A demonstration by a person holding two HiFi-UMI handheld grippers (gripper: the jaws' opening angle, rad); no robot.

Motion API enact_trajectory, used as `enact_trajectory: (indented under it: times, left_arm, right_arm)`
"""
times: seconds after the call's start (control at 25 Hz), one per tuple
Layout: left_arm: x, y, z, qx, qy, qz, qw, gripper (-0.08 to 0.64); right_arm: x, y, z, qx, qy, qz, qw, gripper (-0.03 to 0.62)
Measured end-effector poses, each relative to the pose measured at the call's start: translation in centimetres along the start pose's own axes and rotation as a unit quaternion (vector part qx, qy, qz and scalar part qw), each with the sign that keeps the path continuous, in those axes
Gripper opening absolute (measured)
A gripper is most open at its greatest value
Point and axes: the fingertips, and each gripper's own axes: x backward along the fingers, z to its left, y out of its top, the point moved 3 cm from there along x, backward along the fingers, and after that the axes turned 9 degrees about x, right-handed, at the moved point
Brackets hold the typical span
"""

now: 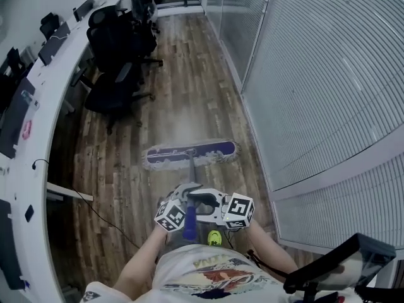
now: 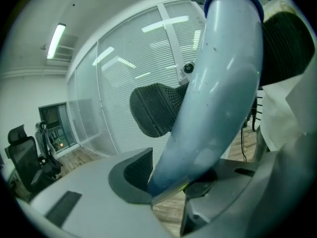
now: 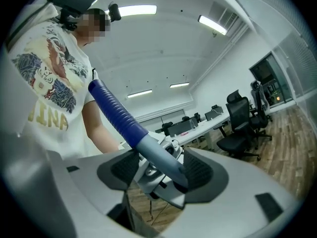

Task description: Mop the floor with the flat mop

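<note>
Left gripper (image 2: 174,181) is clamping the mop handle (image 2: 218,83). In the left gripper view the pale shaft is running up between the two jaws, filling the narrow gap and pressing against the dark pads on both sides. Right gripper (image 3: 161,175) is likewise gripping the same handle. The grey shaft is crossing slantwise between its pads, and the blue ribbed grip (image 3: 115,110) is extending up past them toward the person's T-shirt (image 3: 44,83). In the head view both grippers are sitting close together on the upper end of the handle, just in front of the person's body, with their marker cubes (image 1: 170,215) facing up.

The flat mop (image 1: 191,169) is standing with its mop head (image 1: 208,151) lying flat on the wooden floor (image 1: 189,87), crosswise to the aisle and ahead of the person. The head is showing a purple top with a pale fringe round its edge. The handle is rising from the middle of the head back to the grippers.

The aisle is running between a glass partition with blinds (image 1: 315,74) on the right and a row of black office chairs (image 1: 117,62) on the left. The chairs are sitting drawn up to a long white tabletop (image 1: 44,100) carrying monitors (image 1: 14,115). A thin dark cable (image 1: 104,219) is trailing over the floor near the tabletop. Mop head and chairs are lying well apart.
</note>
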Motion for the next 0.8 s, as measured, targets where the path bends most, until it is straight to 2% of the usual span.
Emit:
enact_trajectory:
  times: [0.24,0.44,0.8]
  left_arm:
    - [-1.8,-0.2,-2.6,-0.030,-0.012,0.023,0.9992,0.089]
    - [-1.4,-0.3,-2.3,-0.023,0.003,0.012,0.9997,0.089]
    - [-0.2,-0.4,-0.8,-0.016,0.002,0.003,0.9999,0.089]
  right_arm:
    - [2.7,-1.3,1.3,0.007,0.000,-0.009,1.000,0.264]
    - [2.2,-1.4,1.5,0.012,0.007,-0.007,1.000,0.264]
    - [0.2,-0.9,0.7,0.013,0.012,0.016,1.000,0.264]
